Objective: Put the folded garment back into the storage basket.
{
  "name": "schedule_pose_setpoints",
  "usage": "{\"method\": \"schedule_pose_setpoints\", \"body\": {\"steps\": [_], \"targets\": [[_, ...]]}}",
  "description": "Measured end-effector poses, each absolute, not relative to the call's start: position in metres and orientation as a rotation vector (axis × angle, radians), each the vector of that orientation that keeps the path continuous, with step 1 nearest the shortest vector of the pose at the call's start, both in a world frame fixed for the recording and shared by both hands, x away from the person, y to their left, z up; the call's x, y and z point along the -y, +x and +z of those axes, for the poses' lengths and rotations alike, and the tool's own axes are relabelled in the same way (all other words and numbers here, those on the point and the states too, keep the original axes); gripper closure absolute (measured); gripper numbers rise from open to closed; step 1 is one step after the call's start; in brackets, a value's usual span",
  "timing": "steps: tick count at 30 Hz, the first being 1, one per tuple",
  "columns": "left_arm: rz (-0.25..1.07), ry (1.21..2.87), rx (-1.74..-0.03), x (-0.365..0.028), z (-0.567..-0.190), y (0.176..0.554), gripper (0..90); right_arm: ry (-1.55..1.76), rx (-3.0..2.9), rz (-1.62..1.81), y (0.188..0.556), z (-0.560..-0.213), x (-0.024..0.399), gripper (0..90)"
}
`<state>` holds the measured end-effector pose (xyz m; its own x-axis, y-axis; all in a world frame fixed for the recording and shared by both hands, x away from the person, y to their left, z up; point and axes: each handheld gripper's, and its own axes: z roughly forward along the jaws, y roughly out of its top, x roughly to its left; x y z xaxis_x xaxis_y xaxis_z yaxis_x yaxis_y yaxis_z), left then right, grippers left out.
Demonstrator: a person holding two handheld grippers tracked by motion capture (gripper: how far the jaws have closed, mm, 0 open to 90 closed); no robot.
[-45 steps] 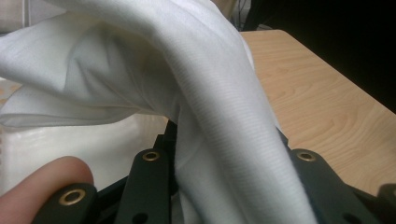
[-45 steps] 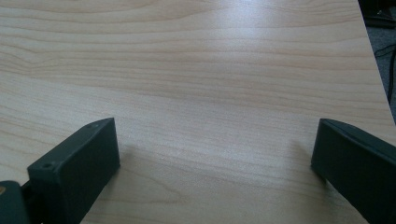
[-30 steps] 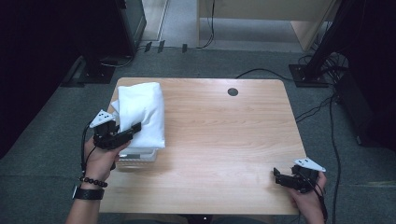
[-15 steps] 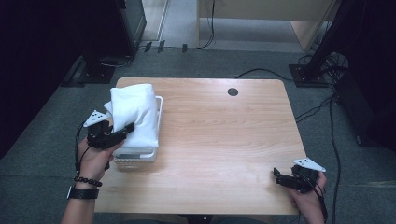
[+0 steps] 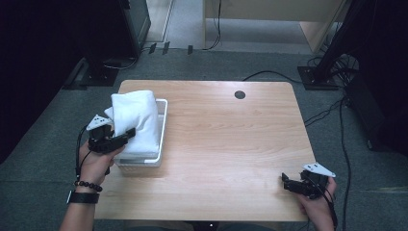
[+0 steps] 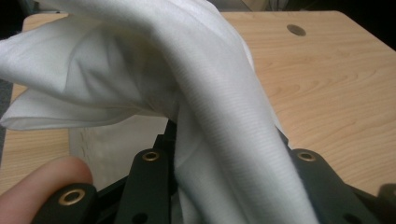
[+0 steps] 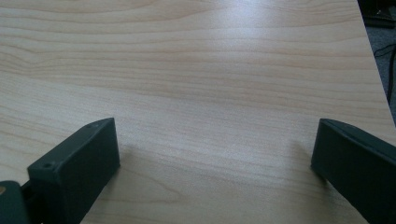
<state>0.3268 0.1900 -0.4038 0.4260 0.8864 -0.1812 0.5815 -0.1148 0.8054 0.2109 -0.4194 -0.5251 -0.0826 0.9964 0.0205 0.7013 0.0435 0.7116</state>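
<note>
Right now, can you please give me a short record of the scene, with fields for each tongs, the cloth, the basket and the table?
left tongs: shut on the white cloth, at the left side of the table
right tongs: open, empty, low over the table near its front right corner
white cloth: bunched, lifted, hanging over the basket
basket: white, rectangular, at the table's left edge, partly covered by the cloth
table: light wood, with a dark round hole near the far edge
</note>
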Motion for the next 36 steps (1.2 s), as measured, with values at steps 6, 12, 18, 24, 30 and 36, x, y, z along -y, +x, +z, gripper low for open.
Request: {"method": "schedule_pose_setpoints", "body": {"steps": [6, 12, 18, 24, 30, 36], "targets": [[0.44, 1.826, -1.271, -0.189, -0.408, 0.33, 65.9, 1.706, -1.836, 0.788, 0.211, -0.525, 0.419, 0.0], [0.466, 1.902, -1.277, -0.188, -0.419, 0.336, 65.8, 1.706, -1.836, 0.787, 0.211, -0.525, 0.419, 0.0], [0.423, 1.974, -1.258, -0.182, -0.428, 0.34, 65.7, 1.707, -1.833, 0.787, 0.211, -0.525, 0.419, 0.0], [0.412, 2.005, -1.242, -0.174, -0.434, 0.341, 65.1, 1.708, -1.832, 0.786, 0.211, -0.525, 0.42, 0.0], [0.397, 1.981, -1.263, -0.177, -0.439, 0.341, 63.0, 1.708, -1.832, 0.786, 0.211, -0.525, 0.42, 0.0], [0.399, 1.947, -1.297, -0.181, -0.445, 0.34, 59.0, 1.709, -1.832, 0.786, 0.211, -0.525, 0.42, 0.0]]}}
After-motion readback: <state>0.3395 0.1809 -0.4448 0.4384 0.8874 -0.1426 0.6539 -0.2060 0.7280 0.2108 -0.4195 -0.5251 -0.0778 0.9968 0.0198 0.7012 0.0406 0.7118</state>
